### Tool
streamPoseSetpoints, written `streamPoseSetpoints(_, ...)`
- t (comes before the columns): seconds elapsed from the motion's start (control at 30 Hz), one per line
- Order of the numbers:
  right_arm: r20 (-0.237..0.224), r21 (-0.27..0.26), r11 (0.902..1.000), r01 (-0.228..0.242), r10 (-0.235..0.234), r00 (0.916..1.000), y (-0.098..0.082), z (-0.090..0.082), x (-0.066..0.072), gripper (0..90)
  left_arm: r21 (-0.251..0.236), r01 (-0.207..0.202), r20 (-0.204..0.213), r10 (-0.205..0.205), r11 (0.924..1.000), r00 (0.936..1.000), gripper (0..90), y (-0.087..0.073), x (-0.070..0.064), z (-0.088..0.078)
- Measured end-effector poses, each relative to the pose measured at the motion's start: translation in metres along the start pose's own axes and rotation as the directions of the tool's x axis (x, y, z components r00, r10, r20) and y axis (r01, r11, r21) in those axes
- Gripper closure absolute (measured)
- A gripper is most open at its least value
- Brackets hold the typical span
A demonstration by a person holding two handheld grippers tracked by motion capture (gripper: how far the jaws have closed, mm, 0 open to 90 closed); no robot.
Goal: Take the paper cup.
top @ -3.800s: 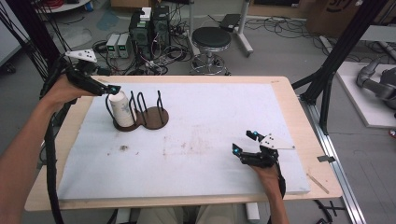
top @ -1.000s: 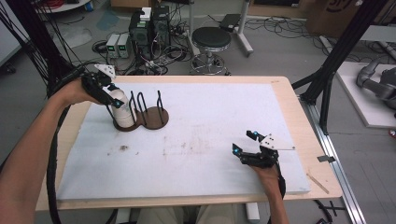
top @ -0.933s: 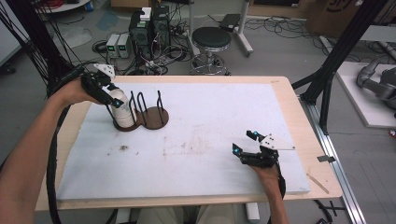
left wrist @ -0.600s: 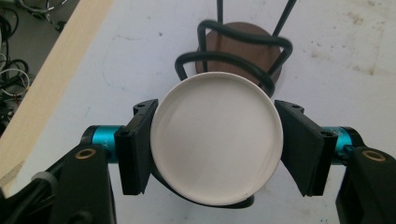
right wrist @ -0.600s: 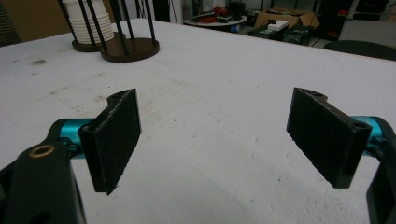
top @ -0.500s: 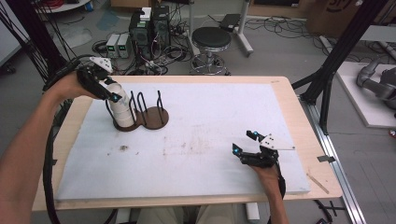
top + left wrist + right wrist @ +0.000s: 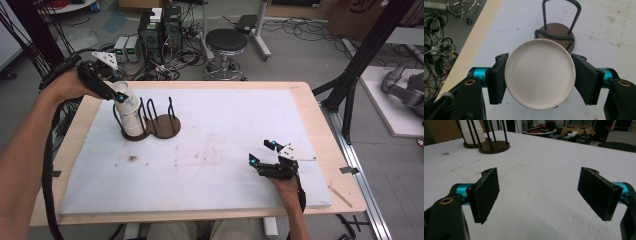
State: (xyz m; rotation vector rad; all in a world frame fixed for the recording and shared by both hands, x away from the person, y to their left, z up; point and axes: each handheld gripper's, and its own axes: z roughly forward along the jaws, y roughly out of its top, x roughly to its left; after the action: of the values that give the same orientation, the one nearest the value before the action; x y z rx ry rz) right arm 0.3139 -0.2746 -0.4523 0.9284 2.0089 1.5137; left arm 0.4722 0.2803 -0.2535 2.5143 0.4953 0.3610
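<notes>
A stack of white cups (image 7: 129,112) stands upside down in the left bay of a dark wooden rack (image 7: 164,125) with black wire loops, at the table's far left. My left gripper (image 7: 119,95) comes down from the upper left and is shut on the top cup (image 7: 540,77); in the left gripper view both pads press the cup's round rim, with the rack base (image 7: 559,31) beyond. My right gripper (image 7: 262,152) rests open on the white mat near the front right, with nothing between its jaws (image 7: 539,192). The rack (image 7: 494,146) and cups (image 7: 472,132) show far off in the right gripper view.
A white mat (image 7: 225,120) covers most of the wooden table (image 7: 320,115). Dark stains mark the mat's middle (image 7: 132,159). Beyond the table stand a stool (image 7: 226,42), computer cases and cables (image 7: 160,30); a black frame post (image 7: 357,70) rises at the right.
My left gripper has shifted slightly up and to the left on top of the cup stack, and the top cup seems raised with it. The right gripper has stayed still.
</notes>
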Motion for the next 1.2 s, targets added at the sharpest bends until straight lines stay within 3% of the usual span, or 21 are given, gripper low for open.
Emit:
streamPoseSetpoints(0.4, 0.003, 0.0, 1.0, 0.0, 0.0, 1.0, 0.0, 0.0, 0.0, 18.0, -0.035, -0.021, -0.029, 0.02, 0.9992, 0.9994, 34.0, 0.014, -0.002, -0.027)
streamPoseSetpoints(0.63, 0.002, 0.0, 1.0, 0.001, -0.001, 1.0, 0.0, 0.0, 0.0, 18.0, -0.038, -0.019, -0.036, 0.018, 0.9991, 0.9992, 34.0, 0.014, -0.003, -0.031)
streamPoseSetpoints(0.83, 0.004, 0.0, 1.0, 0.001, -0.001, 1.0, 0.0, 0.0, 0.0, 18.0, -0.063, 0.0, -0.011, -0.001, 0.998, 0.9999, 34.1, 0.013, -0.005, -0.032)
streamPoseSetpoints(0.97, 0.002, -0.001, 1.0, 0.002, -0.002, 1.0, 0.0, 0.0, 0.0, 18.0, -0.113, 0.024, -0.001, -0.024, 0.9933, 0.9997, 34.4, 0.011, -0.007, -0.036)
streamPoseSetpoints(1.13, 0.001, 0.0, 1.0, 0.001, -0.001, 1.0, 0.0, 0.0, 0.0, 18.0, -0.139, 0.043, 0.015, -0.041, 0.9894, 0.999, 34.6, 0.006, -0.013, -0.04)
streamPoseSetpoints(1.2, 0.0, 0.002, 1.0, -0.001, 0.001, 1.0, 0.0, 0.001, -0.001, 18.0, -0.172, 0.071, 0.05, -0.063, 0.9825, 0.9968, 34.6, 0.003, -0.015, -0.042)
